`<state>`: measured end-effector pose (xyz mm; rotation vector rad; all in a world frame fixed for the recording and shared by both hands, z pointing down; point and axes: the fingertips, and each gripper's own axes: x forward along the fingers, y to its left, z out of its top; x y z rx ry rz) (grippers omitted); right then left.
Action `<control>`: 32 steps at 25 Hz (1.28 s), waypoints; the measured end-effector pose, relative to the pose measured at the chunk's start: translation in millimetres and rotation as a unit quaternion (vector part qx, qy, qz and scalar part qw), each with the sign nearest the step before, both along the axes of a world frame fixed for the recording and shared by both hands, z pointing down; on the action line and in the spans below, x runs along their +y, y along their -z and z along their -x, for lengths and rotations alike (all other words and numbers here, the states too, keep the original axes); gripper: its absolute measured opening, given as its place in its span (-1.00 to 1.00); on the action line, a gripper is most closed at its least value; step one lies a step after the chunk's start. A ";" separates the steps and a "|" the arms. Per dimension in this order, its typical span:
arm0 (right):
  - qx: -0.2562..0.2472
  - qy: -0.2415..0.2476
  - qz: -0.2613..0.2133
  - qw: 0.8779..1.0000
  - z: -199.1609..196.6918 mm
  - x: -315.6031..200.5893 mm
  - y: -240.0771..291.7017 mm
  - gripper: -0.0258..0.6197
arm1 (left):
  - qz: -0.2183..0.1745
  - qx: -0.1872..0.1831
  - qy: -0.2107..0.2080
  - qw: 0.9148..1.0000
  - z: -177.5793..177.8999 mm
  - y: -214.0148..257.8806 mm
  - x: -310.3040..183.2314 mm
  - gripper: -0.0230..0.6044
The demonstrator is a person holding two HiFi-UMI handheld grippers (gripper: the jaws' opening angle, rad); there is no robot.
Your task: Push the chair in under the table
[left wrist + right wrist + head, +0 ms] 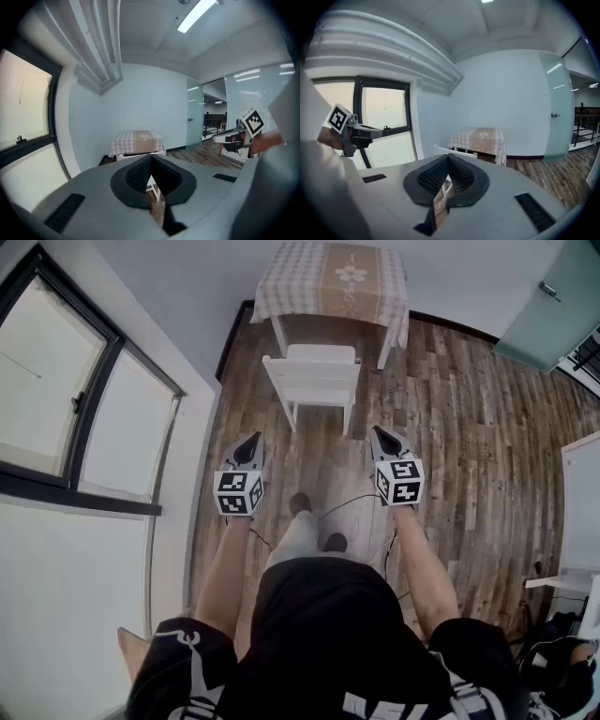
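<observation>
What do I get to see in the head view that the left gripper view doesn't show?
Only the head view shows the person's legs and shoes, seen from above. Only the left gripper view shows the long ceiling light. Both show the table with its checked cloth, the white chair in front of it, the window, the wooden floor and the right gripper.

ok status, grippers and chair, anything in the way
Left gripper and right gripper shut, empty, short of the chair. Chair out from the table, untouched. Nothing on the floor between.
</observation>
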<state>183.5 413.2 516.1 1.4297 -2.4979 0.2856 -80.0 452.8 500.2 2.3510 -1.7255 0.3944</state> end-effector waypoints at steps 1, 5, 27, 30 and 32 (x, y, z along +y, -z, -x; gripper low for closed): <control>0.001 0.000 -0.001 1.000 -0.3 -1.3 0.9 -0.88 | 0.001 -0.001 0.000 1.000 0.2 -0.2 -0.8 -0.85; 0.001 -0.003 -0.001 1.000 -4.0 -6.1 -0.7 -0.88 | 0.003 -0.001 -0.002 1.000 -3.1 -0.6 -3.9 -0.85; 0.015 -0.013 0.020 1.000 28.7 -94.8 -21.3 -0.88 | 0.001 0.013 -0.027 1.000 26.5 -15.5 -109.1 -0.84; 0.016 -0.015 0.027 0.999 32.3 -113.3 -25.5 -0.88 | 0.003 0.015 -0.026 1.000 32.8 -16.6 -129.1 -0.84; 0.016 -0.015 0.028 0.999 36.5 -125.2 -27.5 -0.88 | 0.004 0.017 -0.026 1.000 36.1 -18.8 -141.2 -0.85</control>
